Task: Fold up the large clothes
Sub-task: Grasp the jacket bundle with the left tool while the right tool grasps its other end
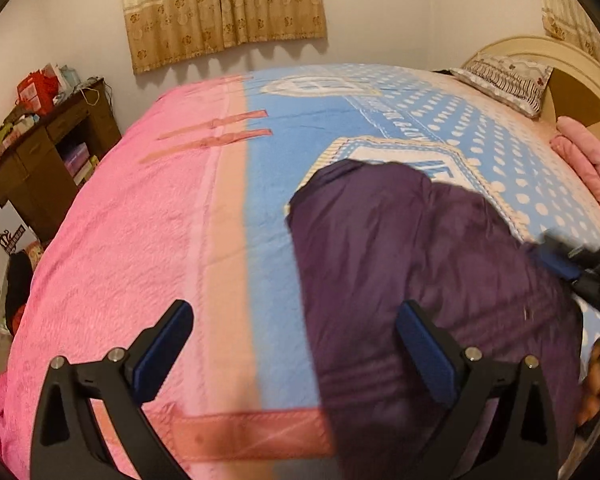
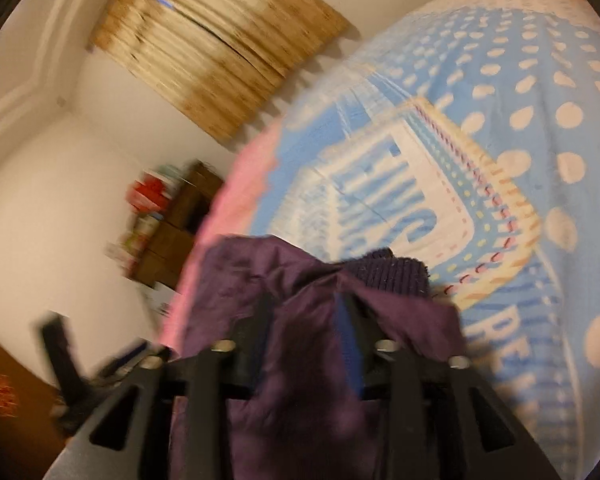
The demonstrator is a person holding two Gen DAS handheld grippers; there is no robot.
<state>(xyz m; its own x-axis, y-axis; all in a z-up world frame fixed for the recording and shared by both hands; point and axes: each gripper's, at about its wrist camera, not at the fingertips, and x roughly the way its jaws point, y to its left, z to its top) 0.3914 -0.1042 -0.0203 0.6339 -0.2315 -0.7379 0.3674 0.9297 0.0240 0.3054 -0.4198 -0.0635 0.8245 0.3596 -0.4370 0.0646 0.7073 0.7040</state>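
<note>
Two grippers: left gripper (image 1: 296, 344) jaws wide, empty; right gripper (image 2: 306, 320) jaws blurred around purple garment (image 2: 300, 380), grip unclear.

The left wrist view looks from above the bed's (image 1: 148, 216) foot end, tilted steeply down across it toward the curtain (image 1: 224, 8) on the far wall. The right wrist view sits lower and closer to the bed (image 2: 540, 140), rolled sideways, facing the same curtain (image 2: 220, 52). Both share the purple garment (image 1: 420, 260) (image 2: 300, 340), the bed's blue dotted part and the brown desk (image 1: 48, 160) (image 2: 180, 220)
</note>
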